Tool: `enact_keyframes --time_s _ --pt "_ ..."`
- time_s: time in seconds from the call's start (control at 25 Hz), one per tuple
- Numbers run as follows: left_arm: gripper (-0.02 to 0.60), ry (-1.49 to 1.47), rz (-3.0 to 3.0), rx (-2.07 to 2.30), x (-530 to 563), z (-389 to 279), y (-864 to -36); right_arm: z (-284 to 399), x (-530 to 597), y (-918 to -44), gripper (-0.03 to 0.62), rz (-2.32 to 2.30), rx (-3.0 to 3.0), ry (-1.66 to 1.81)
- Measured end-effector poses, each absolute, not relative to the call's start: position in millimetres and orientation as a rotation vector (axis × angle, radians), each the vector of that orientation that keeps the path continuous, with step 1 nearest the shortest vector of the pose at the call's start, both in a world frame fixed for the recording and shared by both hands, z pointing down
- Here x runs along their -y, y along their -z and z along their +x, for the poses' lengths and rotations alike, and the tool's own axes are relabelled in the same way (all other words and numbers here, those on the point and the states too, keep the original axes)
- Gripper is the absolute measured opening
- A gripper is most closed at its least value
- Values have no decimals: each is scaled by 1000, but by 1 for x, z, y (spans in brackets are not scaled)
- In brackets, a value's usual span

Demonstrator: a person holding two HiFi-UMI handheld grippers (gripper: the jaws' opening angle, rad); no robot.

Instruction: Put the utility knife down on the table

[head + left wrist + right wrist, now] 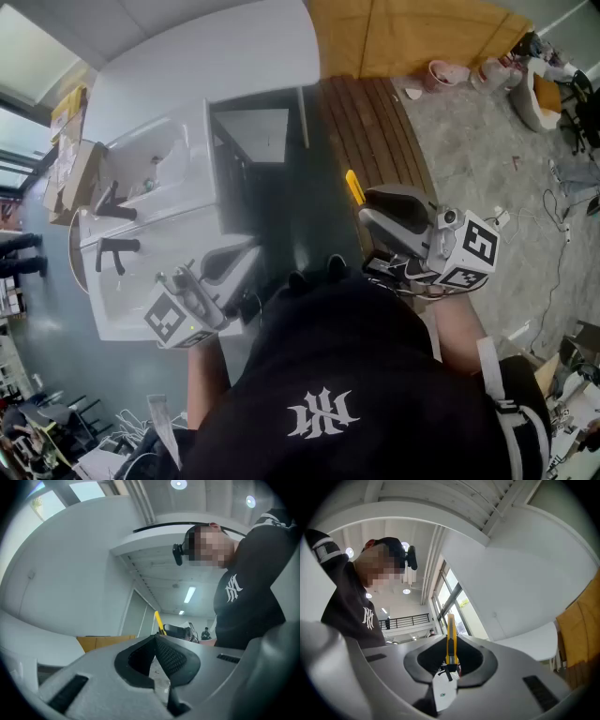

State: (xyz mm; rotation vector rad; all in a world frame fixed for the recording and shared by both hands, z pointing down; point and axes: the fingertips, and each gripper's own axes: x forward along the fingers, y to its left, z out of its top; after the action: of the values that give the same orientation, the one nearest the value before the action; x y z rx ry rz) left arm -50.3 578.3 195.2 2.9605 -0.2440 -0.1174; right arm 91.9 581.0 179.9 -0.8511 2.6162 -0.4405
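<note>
Utility knife (450, 626), yellow, is pinched upright in right gripper (451, 645), jaws closed on its body, held in air. Left gripper (155, 638) jaws together, empty. Prob. light, stiff, slick plastic; grip mid-body, away from blade.

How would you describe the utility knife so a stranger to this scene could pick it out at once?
Find the person's black shirt low in the head view, then the right tongs just above it on the right. The utility knife is the slim yellow strip clamped between them; the left tongs are shut on nothing.
</note>
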Motion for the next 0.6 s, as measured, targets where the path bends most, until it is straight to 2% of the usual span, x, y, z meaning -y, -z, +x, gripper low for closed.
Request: enact_keyframes --time_s 0.32,0.6 --pt "5 29 2965 203 -592 -12 -196 124 -595 -187 54 -861 -2618 463" --pt "5 -12 2935 246 -586 35 -208 181 -600 -202 54 -851 -2497 540"
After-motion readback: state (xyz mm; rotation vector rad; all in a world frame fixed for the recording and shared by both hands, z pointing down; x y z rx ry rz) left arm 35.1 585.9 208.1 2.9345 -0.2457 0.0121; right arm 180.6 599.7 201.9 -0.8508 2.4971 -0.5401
